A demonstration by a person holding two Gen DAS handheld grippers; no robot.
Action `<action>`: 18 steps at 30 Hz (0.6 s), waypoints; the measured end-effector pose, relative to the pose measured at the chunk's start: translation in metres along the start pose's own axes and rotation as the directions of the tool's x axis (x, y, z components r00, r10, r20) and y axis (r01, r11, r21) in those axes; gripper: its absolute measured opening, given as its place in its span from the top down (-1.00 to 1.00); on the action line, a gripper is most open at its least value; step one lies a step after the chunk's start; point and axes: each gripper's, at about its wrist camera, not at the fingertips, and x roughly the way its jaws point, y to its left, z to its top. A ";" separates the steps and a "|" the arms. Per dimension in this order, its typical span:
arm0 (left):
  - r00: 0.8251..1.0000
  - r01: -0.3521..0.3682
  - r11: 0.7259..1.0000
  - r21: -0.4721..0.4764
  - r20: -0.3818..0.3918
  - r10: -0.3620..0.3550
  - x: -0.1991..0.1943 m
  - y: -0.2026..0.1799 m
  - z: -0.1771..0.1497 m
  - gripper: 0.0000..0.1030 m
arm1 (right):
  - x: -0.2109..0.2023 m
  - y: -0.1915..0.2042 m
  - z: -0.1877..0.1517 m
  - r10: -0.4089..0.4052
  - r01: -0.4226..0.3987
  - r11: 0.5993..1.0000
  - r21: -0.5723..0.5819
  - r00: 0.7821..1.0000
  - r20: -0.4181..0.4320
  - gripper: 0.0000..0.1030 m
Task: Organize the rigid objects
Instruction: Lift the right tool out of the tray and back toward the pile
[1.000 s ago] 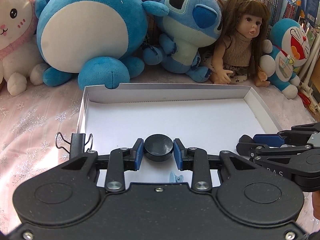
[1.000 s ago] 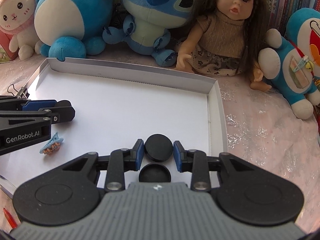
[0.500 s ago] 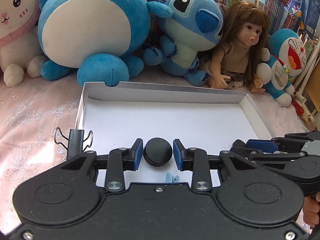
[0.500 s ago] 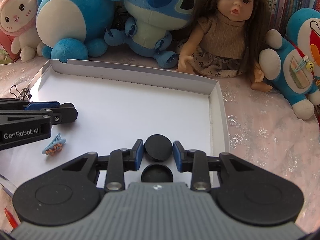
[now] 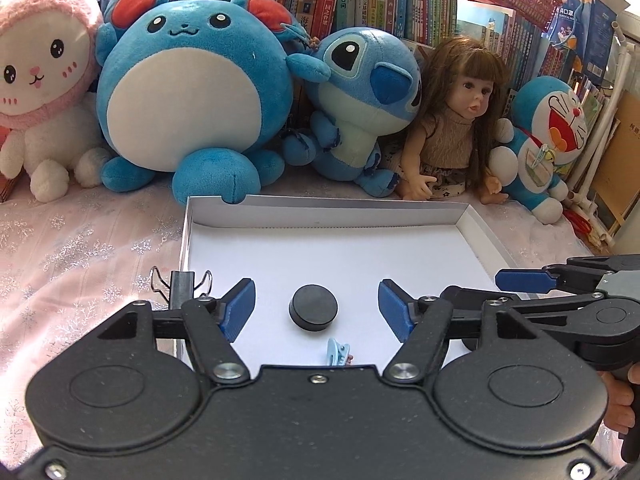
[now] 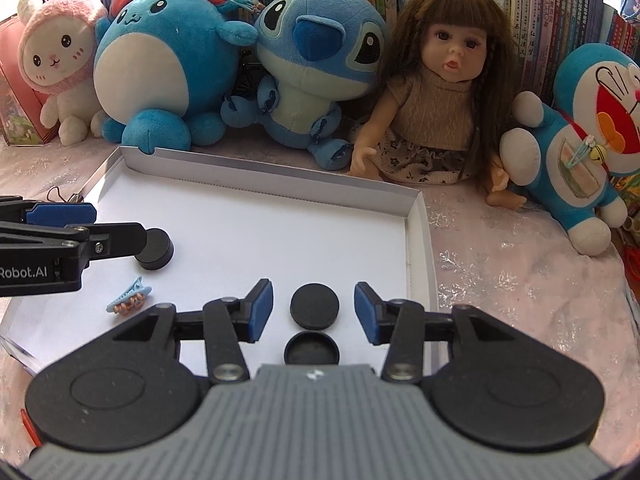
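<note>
release is in hand: both jaws are opening, nothing gripped. a black puck [image 5: 313, 307] is left at lower centre of the white tray [image 5: 328, 208] between the left gripper [image 5: 316, 306]'s pads, a black disc [image 6: 314, 306] likewise under the right gripper [image 6: 314, 307]. withdrawal is judged next.

The left gripper [image 5: 316, 309] tilts downward, its jaws opening, blue fingers [image 5: 240, 307] spread with clear gaps inside them. The right gripper [image 6: 314, 309] tilts down likewise, jaws opening, fingers [image 6: 262, 309] apart and pressing on nothing. Part of a hand [image 5: 624, 400] grips the right gripper's handle.
</note>
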 end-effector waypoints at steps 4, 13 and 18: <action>0.999 0.000 1.000 0.027 0.040 -0.001 -0.017 -0.003 -0.004 -0.48 | -0.014 0.002 -0.005 0.007 -0.006 1.000 -0.008 0.999 0.040 -0.37; 0.994 0.019 0.998 0.066 0.103 -0.026 -0.055 -0.011 -0.023 -0.60 | -0.044 0.012 -0.025 0.010 -0.002 0.999 -0.055 0.990 0.141 -0.54; 0.992 0.024 0.997 0.080 0.123 -0.034 -0.073 -0.013 -0.039 -0.63 | -0.058 0.014 -0.037 0.022 -0.012 0.999 -0.053 0.984 0.179 -0.57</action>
